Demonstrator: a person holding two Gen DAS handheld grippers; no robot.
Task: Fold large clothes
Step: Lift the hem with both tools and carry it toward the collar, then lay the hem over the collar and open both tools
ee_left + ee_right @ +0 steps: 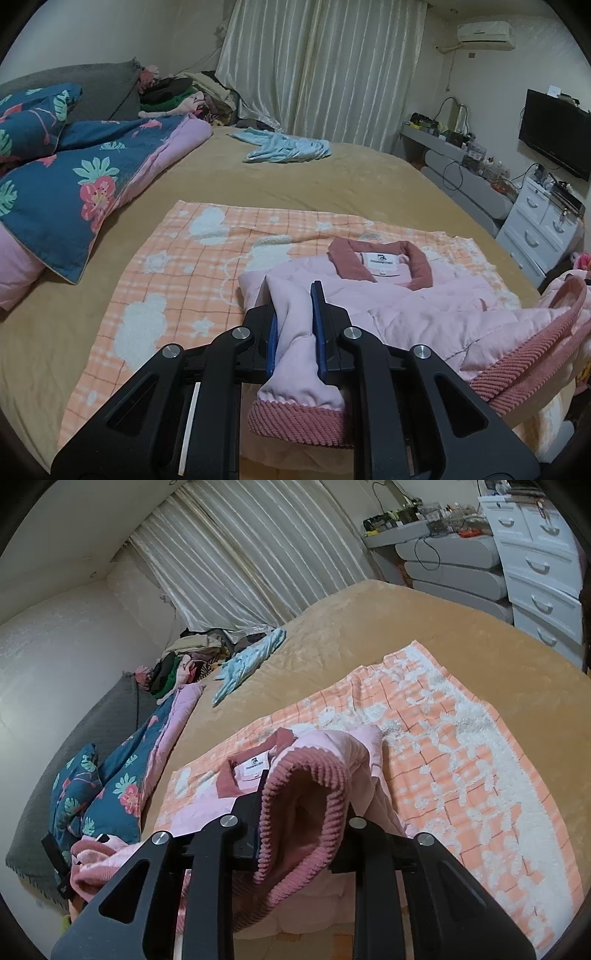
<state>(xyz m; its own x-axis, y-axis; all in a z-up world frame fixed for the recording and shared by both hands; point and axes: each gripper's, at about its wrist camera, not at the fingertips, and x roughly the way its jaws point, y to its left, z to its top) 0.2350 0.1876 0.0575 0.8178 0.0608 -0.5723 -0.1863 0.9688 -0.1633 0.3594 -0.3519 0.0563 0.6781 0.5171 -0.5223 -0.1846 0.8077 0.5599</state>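
A tan-covered bed carries an orange checked blanket, with the pink jacket lying on it. The left gripper is clenched on one pink sleeve; the right gripper pinches the ribbed cuff of the other sleeve.

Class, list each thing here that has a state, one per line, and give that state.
Left gripper: shut on jacket sleeve.
Right gripper: shut on jacket hem.
Jacket: collar end flat on the blanket, near end lifted.
Blanket: spread flat on bed.
Curtains: drawn.
TV: off.
Quilt: bunched.
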